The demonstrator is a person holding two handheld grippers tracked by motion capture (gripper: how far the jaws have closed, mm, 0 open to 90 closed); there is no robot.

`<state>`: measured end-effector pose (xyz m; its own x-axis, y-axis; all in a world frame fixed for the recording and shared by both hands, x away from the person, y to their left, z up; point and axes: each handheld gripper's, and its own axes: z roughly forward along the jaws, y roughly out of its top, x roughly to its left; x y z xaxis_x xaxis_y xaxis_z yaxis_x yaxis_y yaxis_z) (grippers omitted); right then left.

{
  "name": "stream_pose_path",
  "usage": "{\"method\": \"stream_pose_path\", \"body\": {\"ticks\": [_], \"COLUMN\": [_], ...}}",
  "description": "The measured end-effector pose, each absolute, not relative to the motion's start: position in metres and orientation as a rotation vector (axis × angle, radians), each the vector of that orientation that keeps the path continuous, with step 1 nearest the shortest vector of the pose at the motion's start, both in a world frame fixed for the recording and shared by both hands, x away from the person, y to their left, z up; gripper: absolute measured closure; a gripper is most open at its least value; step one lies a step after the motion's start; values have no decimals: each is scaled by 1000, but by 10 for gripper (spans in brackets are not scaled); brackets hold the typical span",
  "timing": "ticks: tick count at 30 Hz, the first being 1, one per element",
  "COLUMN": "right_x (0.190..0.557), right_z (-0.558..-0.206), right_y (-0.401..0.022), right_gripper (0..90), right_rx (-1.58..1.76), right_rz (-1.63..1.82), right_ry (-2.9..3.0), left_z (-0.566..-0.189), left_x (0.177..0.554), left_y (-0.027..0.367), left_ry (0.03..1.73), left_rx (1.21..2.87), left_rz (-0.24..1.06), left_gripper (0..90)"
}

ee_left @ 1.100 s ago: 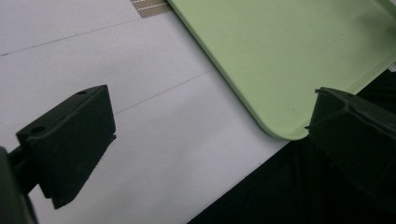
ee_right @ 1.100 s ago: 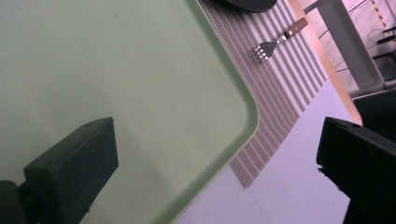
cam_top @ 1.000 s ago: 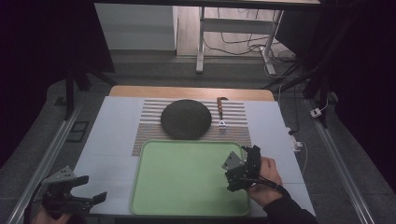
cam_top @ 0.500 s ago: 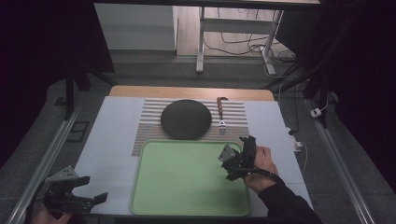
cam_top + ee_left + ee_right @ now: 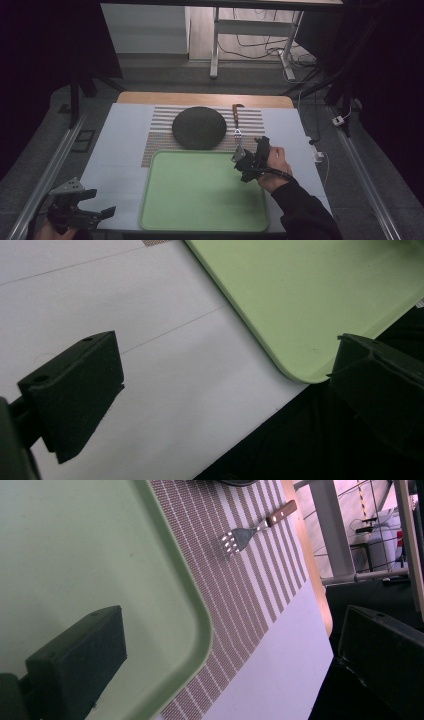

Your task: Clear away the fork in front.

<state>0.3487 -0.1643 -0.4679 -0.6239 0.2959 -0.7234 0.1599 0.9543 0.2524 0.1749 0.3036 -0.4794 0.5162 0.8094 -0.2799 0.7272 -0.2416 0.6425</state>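
High view: right tongs [image 5: 248,161], wide open and empty, lay centre-right, over the flat pale-green plastic tray's [image 5: 200,220] upper right corner; steel fork with wooden handle [image 5: 236,125] sat just above on the striped woven placemat [image 5: 160,135], beside a round black plate [image 5: 199,127].
Left gripper view: left tongs [image 5: 220,390], agape, empty, over the white worktop [image 5: 100,300].
Right gripper view: fork [image 5: 245,536] upper centre.
Risk: a steep approach could skid the fork.

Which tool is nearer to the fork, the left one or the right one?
The right. The right tool hovers just below the fork, at the tray's far right corner. The left tool is far away, off the tray's near left corner.
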Motion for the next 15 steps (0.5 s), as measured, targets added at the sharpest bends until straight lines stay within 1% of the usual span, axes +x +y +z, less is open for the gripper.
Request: {"method": "stream_pose_path", "body": {"ticks": [15], "right_x": [389], "right_z": [-476], "right_y": [-153], "right_gripper": [0], "right_rx": [306], "right_rz": [160], "right_ry": [2243], "left_z": [-480], "left_x": [175], "left_y": [304], "left_ry": [1252], "left_rx": [2017], "left_rz": [135], "left_gripper": [7]}}
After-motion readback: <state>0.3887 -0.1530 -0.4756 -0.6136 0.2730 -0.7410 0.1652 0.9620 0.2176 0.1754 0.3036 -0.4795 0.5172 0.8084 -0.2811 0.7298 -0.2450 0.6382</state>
